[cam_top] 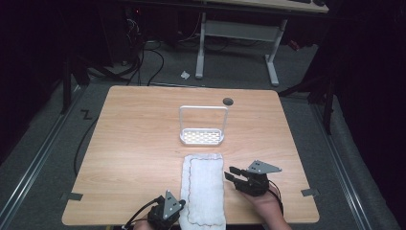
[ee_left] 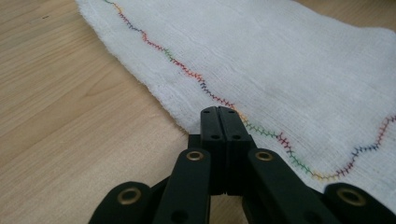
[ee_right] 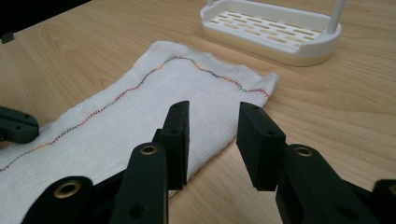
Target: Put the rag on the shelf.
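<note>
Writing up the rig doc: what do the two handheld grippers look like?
Both are black. The left gripper and right gripper each carry a grey three-cornered plate on top and trail a black cable. Jaws are flat black blocks on linkage arms with brass-coloured pivot rivets. No sleeves visible.

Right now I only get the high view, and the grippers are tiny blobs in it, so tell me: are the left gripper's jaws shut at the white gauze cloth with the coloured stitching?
Observer: Yes. The left gripper has its black jaws pressed together right at the hem of the white gauze cloth. I cannot tell whether fabric is pinched between them.
Operator: And the right one?
Observer: The right gripper is open, with one jaw over the cloth's edge and the other over the bare wooden table.
Operator: Is the stitching a single colour?
Observer: No. The wavy stitched line changes colour along its length: red, green, blue, yellow.
</note>
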`<move>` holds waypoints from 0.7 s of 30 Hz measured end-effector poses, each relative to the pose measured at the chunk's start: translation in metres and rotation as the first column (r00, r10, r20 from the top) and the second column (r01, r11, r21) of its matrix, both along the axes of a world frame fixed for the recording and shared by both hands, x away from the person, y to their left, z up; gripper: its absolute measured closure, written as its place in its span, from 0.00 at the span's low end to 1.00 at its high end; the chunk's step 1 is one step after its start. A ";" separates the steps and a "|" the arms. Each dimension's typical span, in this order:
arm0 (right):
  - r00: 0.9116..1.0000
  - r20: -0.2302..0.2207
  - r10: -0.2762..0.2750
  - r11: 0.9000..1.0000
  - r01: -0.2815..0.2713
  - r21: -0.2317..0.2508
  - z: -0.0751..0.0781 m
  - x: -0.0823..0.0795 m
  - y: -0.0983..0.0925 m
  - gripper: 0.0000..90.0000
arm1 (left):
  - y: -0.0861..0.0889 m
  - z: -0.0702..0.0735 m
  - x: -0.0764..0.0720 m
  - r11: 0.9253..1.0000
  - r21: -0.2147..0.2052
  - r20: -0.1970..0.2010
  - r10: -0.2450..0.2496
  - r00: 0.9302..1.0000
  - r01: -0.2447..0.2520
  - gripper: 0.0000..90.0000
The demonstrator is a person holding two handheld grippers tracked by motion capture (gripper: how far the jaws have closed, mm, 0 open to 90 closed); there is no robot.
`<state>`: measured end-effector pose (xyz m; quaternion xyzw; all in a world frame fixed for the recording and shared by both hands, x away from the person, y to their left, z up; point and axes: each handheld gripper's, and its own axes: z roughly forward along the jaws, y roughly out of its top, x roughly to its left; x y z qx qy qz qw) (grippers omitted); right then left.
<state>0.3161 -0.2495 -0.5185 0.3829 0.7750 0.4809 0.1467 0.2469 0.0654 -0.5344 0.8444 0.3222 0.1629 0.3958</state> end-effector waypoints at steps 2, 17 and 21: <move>1.000 0.001 0.000 1.000 0.000 0.000 0.000 0.000 0.000 0.72 | 0.001 0.003 0.005 1.000 -0.014 -0.002 0.006 1.000 -0.006 0.92; 1.000 -0.001 0.009 1.000 -0.009 -0.004 -0.001 0.001 0.001 0.71 | -0.008 0.021 0.124 0.982 -0.139 -0.035 0.125 0.992 -0.129 0.44; 1.000 -0.002 0.010 1.000 -0.010 -0.001 -0.001 0.001 0.000 0.70 | -0.017 0.008 0.156 0.978 -0.116 -0.133 0.159 0.978 -0.174 0.48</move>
